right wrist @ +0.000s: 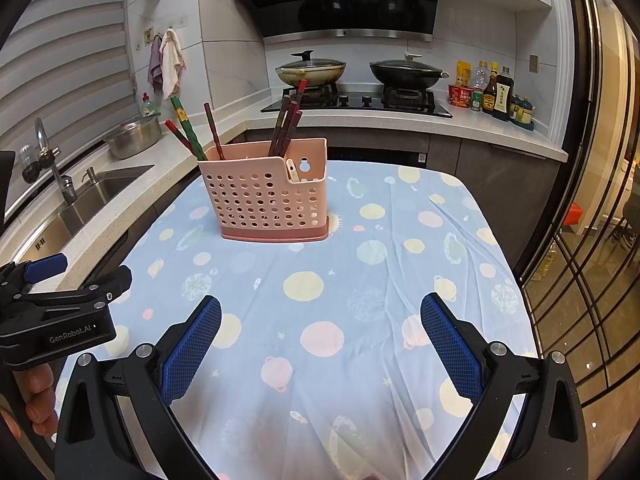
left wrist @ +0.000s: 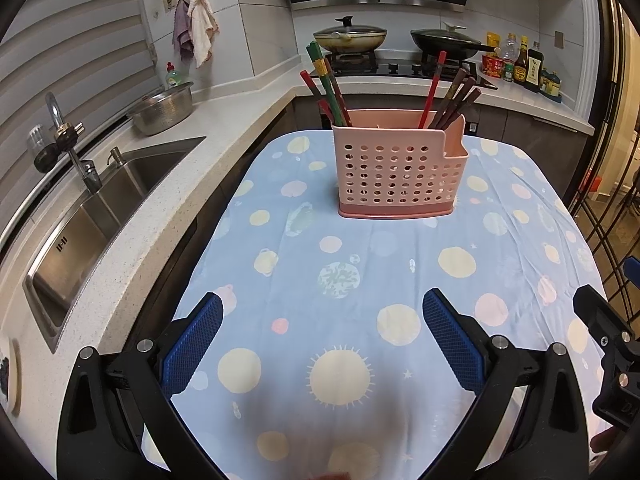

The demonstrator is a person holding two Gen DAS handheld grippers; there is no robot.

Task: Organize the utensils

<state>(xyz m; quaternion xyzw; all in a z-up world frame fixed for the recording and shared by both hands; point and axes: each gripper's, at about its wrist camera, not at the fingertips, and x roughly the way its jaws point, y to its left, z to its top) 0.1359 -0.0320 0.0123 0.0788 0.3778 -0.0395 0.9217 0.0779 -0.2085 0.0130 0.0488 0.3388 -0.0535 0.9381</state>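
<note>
Meanwhile both the left gripper [left wrist: 322, 344] and right gripper [right wrist: 320, 344] hover wide apart and empty above the tablecloth [left wrist: 400, 280], short of the pink holder [left wrist: 396, 168] full of chopsticks [left wrist: 328, 80].

Right gripper [right wrist: 320, 344] is hovering over the blue spotted tablecloth [right wrist: 360, 320], blue pads spread wide, nothing between them. Pink perforated holder [right wrist: 266, 196] is standing upright ahead, chopsticks [right wrist: 286, 124] leaning inside. Left gripper [right wrist: 60, 300] is showing at left edge
</note>
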